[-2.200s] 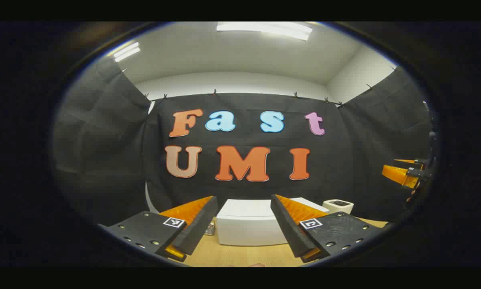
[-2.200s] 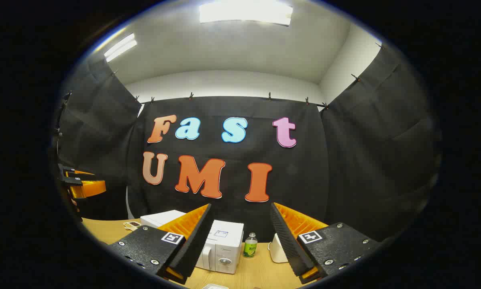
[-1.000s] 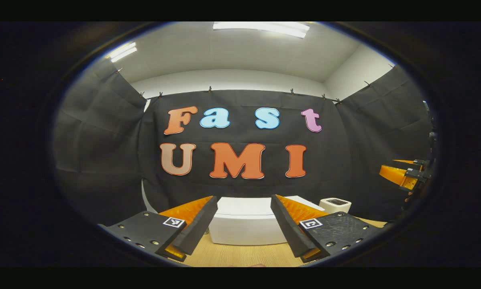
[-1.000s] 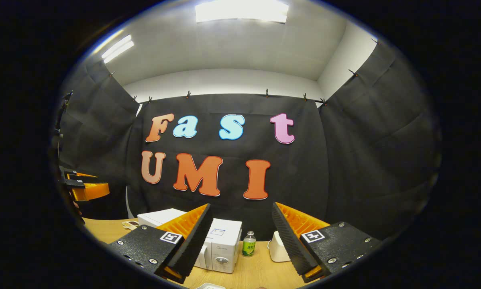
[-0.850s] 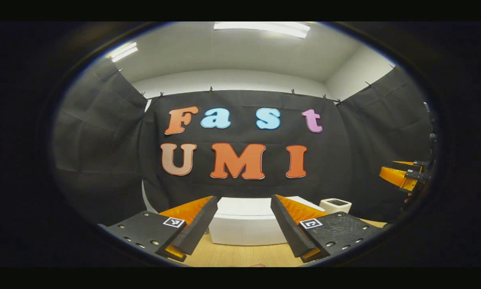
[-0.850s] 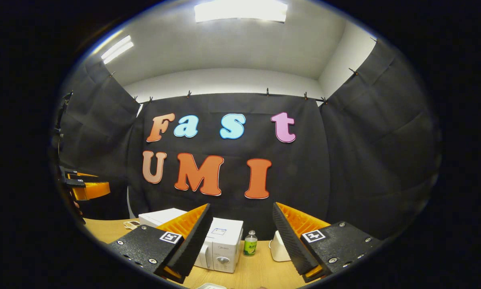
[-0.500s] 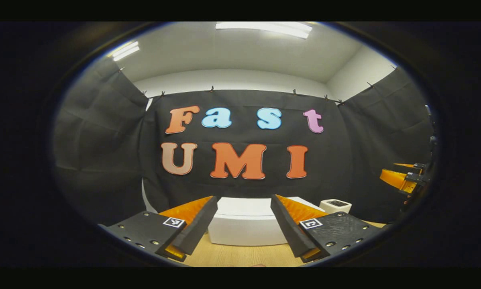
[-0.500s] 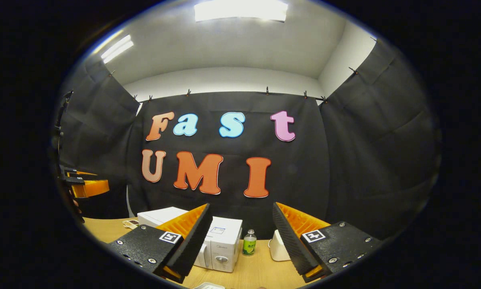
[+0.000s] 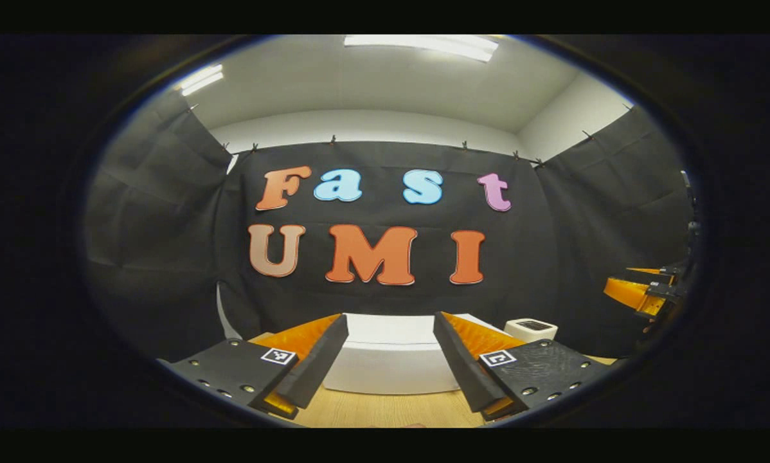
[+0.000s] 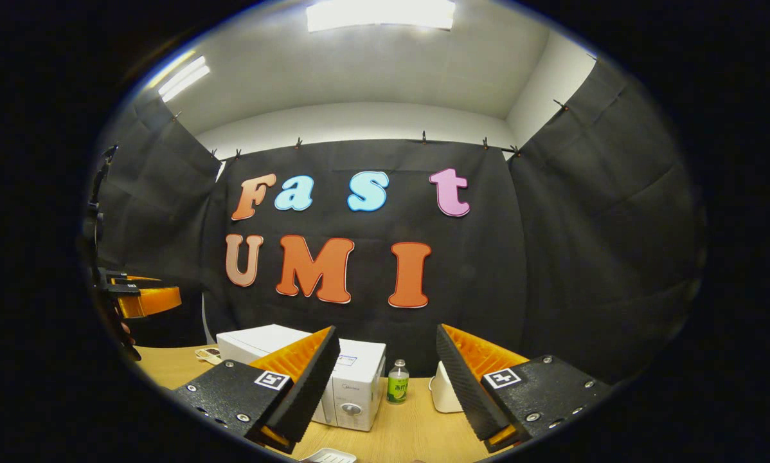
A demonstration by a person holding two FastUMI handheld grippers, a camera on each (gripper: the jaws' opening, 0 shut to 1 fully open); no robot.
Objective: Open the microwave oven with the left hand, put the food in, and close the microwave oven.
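Two grippers, left (image 9: 385,350) and right (image 10: 388,366), both hold their jaws wide apart on nothing, low in frame. Beyond, one white microwave oven (image 10: 353,379) sits lower centre on the wooden table (image 10: 411,431), long axis left-right, dial face toward the camera; one green bottle (image 10: 397,381) and one white appliance (image 10: 445,393) stand just right of it.
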